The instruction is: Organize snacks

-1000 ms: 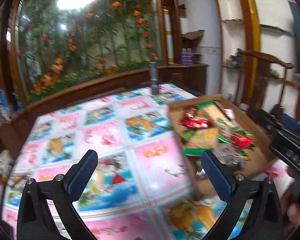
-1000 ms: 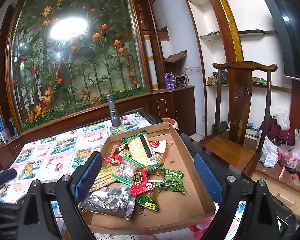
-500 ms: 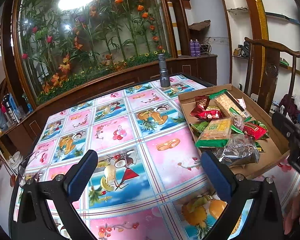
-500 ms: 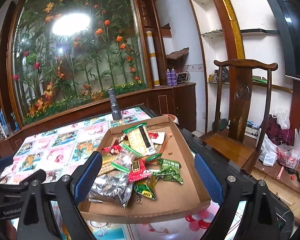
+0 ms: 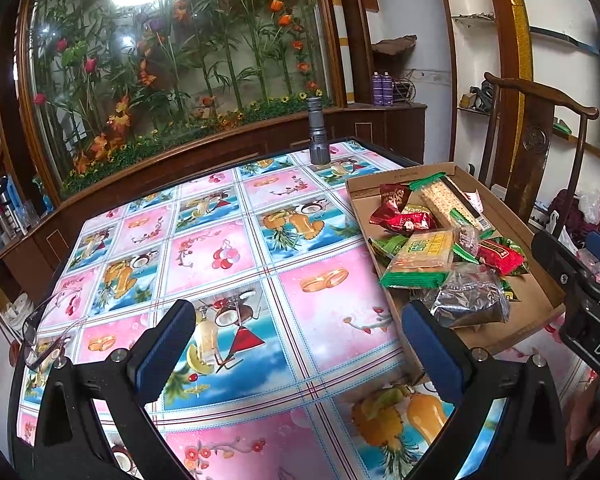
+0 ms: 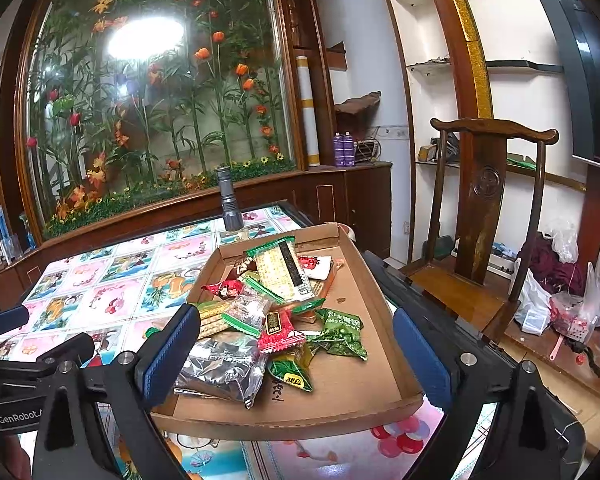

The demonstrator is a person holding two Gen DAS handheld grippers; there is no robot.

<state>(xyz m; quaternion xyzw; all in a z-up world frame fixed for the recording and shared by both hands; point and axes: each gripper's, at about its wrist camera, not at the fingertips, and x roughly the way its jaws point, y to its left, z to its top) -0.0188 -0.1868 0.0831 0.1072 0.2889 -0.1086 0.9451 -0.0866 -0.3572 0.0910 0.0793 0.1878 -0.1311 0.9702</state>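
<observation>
A shallow cardboard tray (image 6: 352, 396) (image 5: 536, 300) sits on the table's right side, holding several snack packets: a silver foil bag (image 6: 224, 364) (image 5: 470, 300), a green-edged cracker pack (image 5: 418, 258), a long sesame bar (image 6: 282, 270), red packets (image 6: 278, 330) and green pea packets (image 6: 338, 330). My left gripper (image 5: 300, 348) is open and empty above the tablecloth, left of the tray. My right gripper (image 6: 296, 352) is open and empty, just in front of the tray's near end.
A colourful patterned tablecloth (image 5: 220, 256) covers the table. A grey flashlight (image 5: 318, 136) stands at the far edge. Eyeglasses (image 5: 40, 328) lie at the left edge. A wooden chair (image 6: 484, 216) stands right of the table, with bags (image 6: 560, 300) on the floor.
The left gripper has swung and steadied, now seeing the table and tray more squarely. The right gripper has drawn slightly closer to the tray. Both stay open.
</observation>
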